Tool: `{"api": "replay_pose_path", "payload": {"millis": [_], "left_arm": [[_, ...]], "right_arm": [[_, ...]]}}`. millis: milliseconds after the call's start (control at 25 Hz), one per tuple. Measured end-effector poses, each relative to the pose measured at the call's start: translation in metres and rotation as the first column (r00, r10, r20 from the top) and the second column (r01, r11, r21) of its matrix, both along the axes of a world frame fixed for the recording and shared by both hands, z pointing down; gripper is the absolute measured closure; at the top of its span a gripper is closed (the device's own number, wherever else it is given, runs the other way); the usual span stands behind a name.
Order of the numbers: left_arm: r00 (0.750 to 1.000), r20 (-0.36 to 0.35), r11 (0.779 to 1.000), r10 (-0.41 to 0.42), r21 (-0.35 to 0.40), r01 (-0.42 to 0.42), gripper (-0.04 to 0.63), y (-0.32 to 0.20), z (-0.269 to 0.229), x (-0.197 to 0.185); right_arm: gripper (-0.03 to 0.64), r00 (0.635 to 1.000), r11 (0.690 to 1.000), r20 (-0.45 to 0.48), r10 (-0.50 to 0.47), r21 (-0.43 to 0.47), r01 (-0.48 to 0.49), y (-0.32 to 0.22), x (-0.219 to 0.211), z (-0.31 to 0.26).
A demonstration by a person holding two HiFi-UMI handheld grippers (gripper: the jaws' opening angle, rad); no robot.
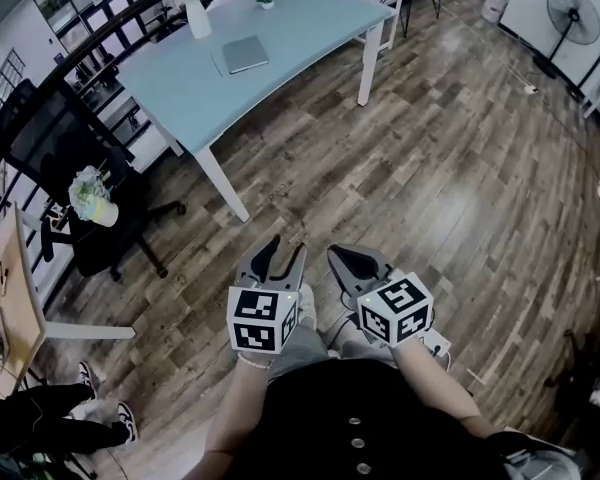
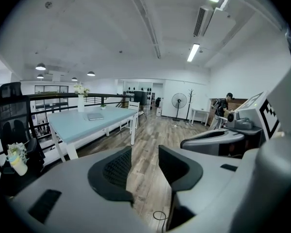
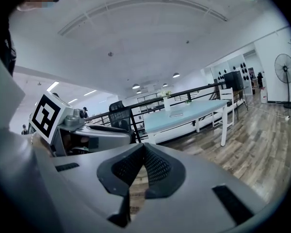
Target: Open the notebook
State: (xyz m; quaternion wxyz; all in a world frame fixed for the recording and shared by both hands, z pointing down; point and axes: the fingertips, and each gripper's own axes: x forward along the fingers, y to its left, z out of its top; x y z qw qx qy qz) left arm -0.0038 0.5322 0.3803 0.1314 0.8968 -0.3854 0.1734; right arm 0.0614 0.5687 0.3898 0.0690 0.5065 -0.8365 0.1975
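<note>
A closed grey notebook lies flat on the light blue table, far ahead of both grippers. It shows small in the left gripper view and the right gripper view. My left gripper hangs over the wooden floor, close to my body, open with nothing between its jaws. Beside it my right gripper is shut, its fingertips meeting on nothing. Both point toward the table.
A white vase of flowers and a small potted plant stand on the table near the notebook. A black office chair and a flower pot are at the left. A standing fan is at the far right.
</note>
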Motion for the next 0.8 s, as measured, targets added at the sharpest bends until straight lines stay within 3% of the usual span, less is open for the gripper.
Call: {"api": "replay_pose_path", "payload": {"millis": [480, 800], "left_arm": [[1.000, -0.005, 0.999, 0.025, 0.041, -0.025, 0.422, -0.146, -0.024, -0.008], [0.998, -0.015, 0.997, 0.064, 0.045, -0.064, 0.422, -0.193, -0.027, -0.018]], "right_arm": [[0.611, 0.998, 0.997, -0.020, 0.062, 0.040, -0.061, -0.140, 0.004, -0.021], [0.611, 0.996, 0.995, -0.010, 0.090, 0.037, -0.090, -0.183, -0.006, -0.022]]}}
